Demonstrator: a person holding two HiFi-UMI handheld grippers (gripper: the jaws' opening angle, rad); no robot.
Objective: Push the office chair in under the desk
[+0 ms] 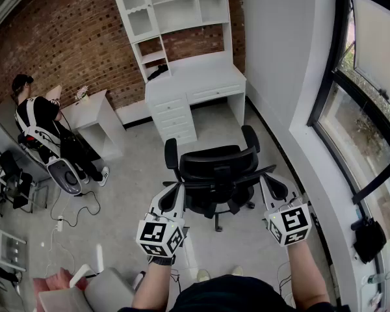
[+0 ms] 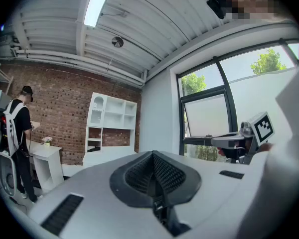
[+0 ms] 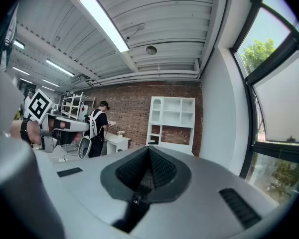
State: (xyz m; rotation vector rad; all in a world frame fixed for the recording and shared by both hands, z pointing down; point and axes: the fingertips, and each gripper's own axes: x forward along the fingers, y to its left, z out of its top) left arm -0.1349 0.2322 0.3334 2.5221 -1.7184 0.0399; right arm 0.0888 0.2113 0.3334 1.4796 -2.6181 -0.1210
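At the far left a person (image 1: 42, 125) in a black top stands at a small side desk (image 1: 103, 116) against the brick wall (image 1: 71, 38). A cable (image 1: 75, 210) lies on the pale floor (image 1: 127, 181) nearby.

The left tool (image 1: 175, 188) is held level, its jaws pressed together with nothing between them. Its tip sits just beside the left edge of the office chair's backrest; whether it touches the chair cannot be told.

The black office chair (image 1: 216, 169) stands on the floor in the middle of the room, its backrest towards the two tools and its armrests pointing towards the white desk (image 1: 198, 83). It is out in front of that desk, clear of it and not under it. The white desk carries a shelf unit and has drawers on its left side.

The right tool (image 1: 268, 179) is also level, jaws together and empty, its tip close by the chair's right side.

A dark-framed window (image 1: 351, 103) fills the right wall.
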